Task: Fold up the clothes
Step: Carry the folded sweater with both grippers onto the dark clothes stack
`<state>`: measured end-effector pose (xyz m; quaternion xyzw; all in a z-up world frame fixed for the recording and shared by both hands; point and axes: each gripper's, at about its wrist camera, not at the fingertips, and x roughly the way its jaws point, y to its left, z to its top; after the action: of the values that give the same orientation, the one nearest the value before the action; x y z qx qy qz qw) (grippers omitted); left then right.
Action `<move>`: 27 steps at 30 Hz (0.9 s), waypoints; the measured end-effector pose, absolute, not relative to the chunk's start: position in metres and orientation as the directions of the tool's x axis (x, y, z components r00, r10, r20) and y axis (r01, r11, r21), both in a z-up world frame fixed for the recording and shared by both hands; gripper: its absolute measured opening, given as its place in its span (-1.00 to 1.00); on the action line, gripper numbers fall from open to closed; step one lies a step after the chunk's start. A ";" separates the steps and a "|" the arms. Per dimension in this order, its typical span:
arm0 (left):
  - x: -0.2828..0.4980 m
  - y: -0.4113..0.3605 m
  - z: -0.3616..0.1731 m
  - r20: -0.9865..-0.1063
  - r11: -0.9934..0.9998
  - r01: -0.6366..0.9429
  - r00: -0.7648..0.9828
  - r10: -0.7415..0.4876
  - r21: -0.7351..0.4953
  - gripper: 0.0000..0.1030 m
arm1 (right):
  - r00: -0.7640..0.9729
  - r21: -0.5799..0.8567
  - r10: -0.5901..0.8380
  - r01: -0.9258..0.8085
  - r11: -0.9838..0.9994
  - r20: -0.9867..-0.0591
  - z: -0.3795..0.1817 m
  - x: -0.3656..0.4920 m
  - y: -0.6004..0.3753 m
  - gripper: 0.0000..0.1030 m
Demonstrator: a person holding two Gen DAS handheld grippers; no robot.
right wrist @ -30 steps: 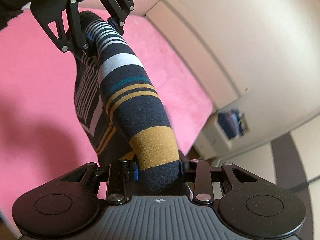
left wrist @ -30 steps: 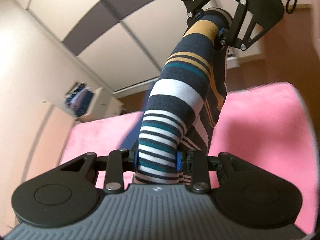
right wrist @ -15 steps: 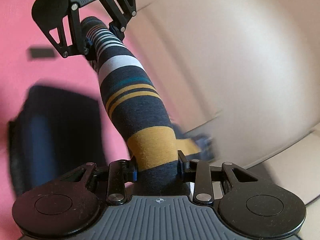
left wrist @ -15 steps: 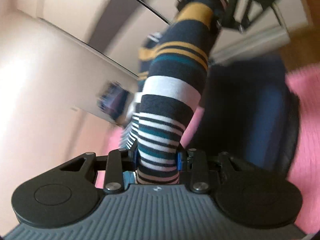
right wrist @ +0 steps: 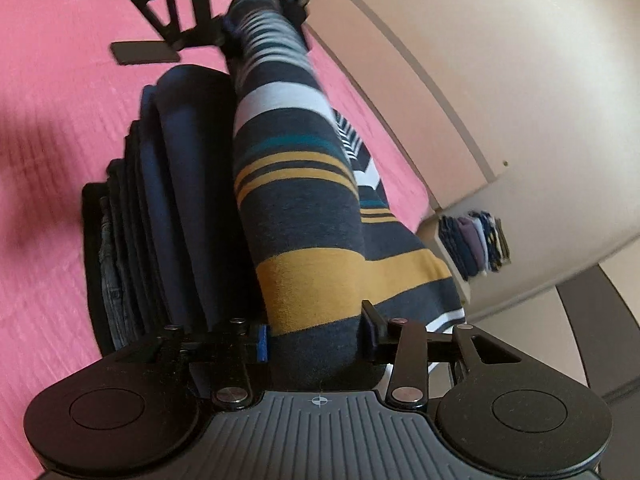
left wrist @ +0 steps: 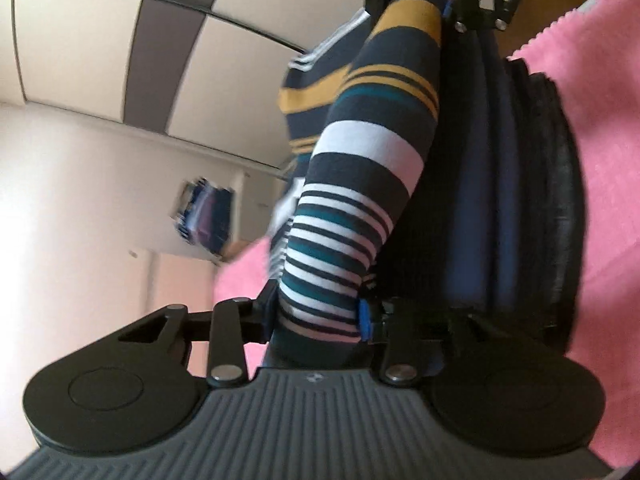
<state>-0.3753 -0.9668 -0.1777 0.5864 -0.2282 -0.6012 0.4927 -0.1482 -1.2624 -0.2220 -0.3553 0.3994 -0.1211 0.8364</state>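
Observation:
A striped garment in navy, white, teal and mustard stretches taut between both grippers. My left gripper is shut on its thin-striped end, and the same gripper appears at the top of the right wrist view. My right gripper is shut on the mustard-banded end of the striped garment; it shows at the top of the left wrist view. The garment's loose part hangs down beside the taut edge. Right beside it sits a stack of folded dark clothes, also visible as the dark stack.
A pink bedcover lies under the stack. A flat black object rests on it beyond the stack. Cream wardrobe panels fill the background, with a shelf of folded clothes at the bed's far end.
Both grippers have carried the striped garment across the bed until it sits directly beside the folded dark stack. The grips on both ends are unchanged.

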 end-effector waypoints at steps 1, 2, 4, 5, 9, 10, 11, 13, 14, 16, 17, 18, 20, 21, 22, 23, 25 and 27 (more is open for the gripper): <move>-0.375 -0.968 -0.185 -0.496 -0.420 0.338 0.177 -0.850 0.842 -0.34 | 0.643 -0.693 -0.493 -0.082 0.716 -0.586 -0.221 -0.149 -1.261 -0.20; -0.375 -0.970 -0.191 -0.511 -0.430 0.352 0.181 -0.840 0.832 -0.35 | 0.637 -0.701 -0.497 -0.096 0.707 -0.589 -0.220 -0.149 -1.261 -0.20; -0.372 -0.969 -0.209 -0.543 -0.439 0.392 0.209 -0.814 0.809 -0.43 | 0.628 -0.725 -0.500 -0.153 0.672 -0.596 -0.223 -0.146 -1.262 -0.21; -0.371 -0.966 -0.214 -0.544 -0.425 0.416 0.224 -0.809 0.804 -0.43 | 0.624 -0.735 -0.501 -0.181 0.653 -0.599 -0.224 -0.145 -1.263 -0.21; -0.372 -0.958 -0.218 -0.534 -0.365 0.498 0.251 -0.807 0.786 -0.44 | 0.691 -0.825 -0.542 -0.142 0.547 -0.479 -0.200 -0.148 -1.265 -0.21; -0.374 -0.960 -0.218 -0.534 -0.364 0.500 0.251 -0.808 0.786 -0.47 | 0.702 -0.830 -0.547 -0.115 0.546 -0.457 -0.197 -0.150 -1.267 -0.21; -0.374 -0.962 -0.218 -0.539 -0.369 0.497 0.255 -0.803 0.785 -0.49 | 0.694 -0.820 -0.548 -0.106 0.563 -0.466 -0.200 -0.152 -1.268 -0.21; -0.374 -0.967 -0.216 -0.548 -0.382 0.488 0.260 -0.795 0.785 -0.53 | 0.641 -0.766 -0.537 -0.126 0.630 -0.548 -0.221 -0.155 -1.270 -0.21; -0.373 -0.969 -0.213 -0.551 -0.393 0.477 0.255 -0.794 0.786 -0.54 | 0.620 -0.747 -0.529 -0.147 0.648 -0.580 -0.232 -0.159 -1.269 -0.21; -0.372 -0.973 -0.204 -0.548 -0.409 0.449 0.241 -0.801 0.795 -0.57 | 0.622 -0.742 -0.526 -0.136 0.657 -0.580 -0.225 -0.162 -1.273 -0.25; -0.371 -0.976 -0.197 -0.538 -0.405 0.439 0.239 -0.808 0.802 -0.57 | 0.628 -0.740 -0.526 -0.122 0.661 -0.574 -0.218 -0.161 -1.276 -0.27; -0.368 -0.982 -0.189 -0.526 -0.394 0.434 0.240 -0.816 0.810 -0.58 | 0.633 -0.738 -0.526 -0.109 0.666 -0.568 -0.211 -0.161 -1.279 -0.29; -0.363 -0.998 -0.167 -0.484 -0.348 0.436 0.252 -0.838 0.830 -0.59 | 0.657 -0.757 -0.539 -0.077 0.649 -0.528 -0.182 -0.153 -1.292 -0.30; -0.363 -1.003 -0.162 -0.468 -0.332 0.434 0.258 -0.845 0.837 -0.59 | 0.671 -0.775 -0.551 -0.055 0.629 -0.495 -0.165 -0.149 -1.298 -0.31; -0.364 -1.001 -0.167 -0.475 -0.340 0.430 0.258 -0.841 0.836 -0.60 | 0.685 -0.792 -0.563 -0.033 0.609 -0.462 -0.149 -0.144 -1.304 -0.31; -0.366 -0.999 -0.172 -0.482 -0.349 0.426 0.257 -0.838 0.835 -0.60 | 0.699 -0.808 -0.576 -0.005 0.589 -0.424 -0.133 -0.141 -1.309 -0.31; -0.369 -0.995 -0.183 -0.495 -0.366 0.418 0.257 -0.830 0.832 -0.61 | 0.724 -0.829 -0.597 0.065 0.556 -0.344 -0.112 -0.140 -1.313 -0.30; -0.373 -0.990 -0.193 -0.507 -0.383 0.410 0.257 -0.823 0.828 -0.62 | 0.735 -0.827 -0.608 0.118 0.550 -0.300 -0.108 -0.146 -1.309 -0.30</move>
<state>-0.3729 -0.9903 -0.1931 0.5919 -0.1745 -0.5841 0.5273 -0.1456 -1.3093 -0.1079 -0.4208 0.2912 -0.2184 0.8309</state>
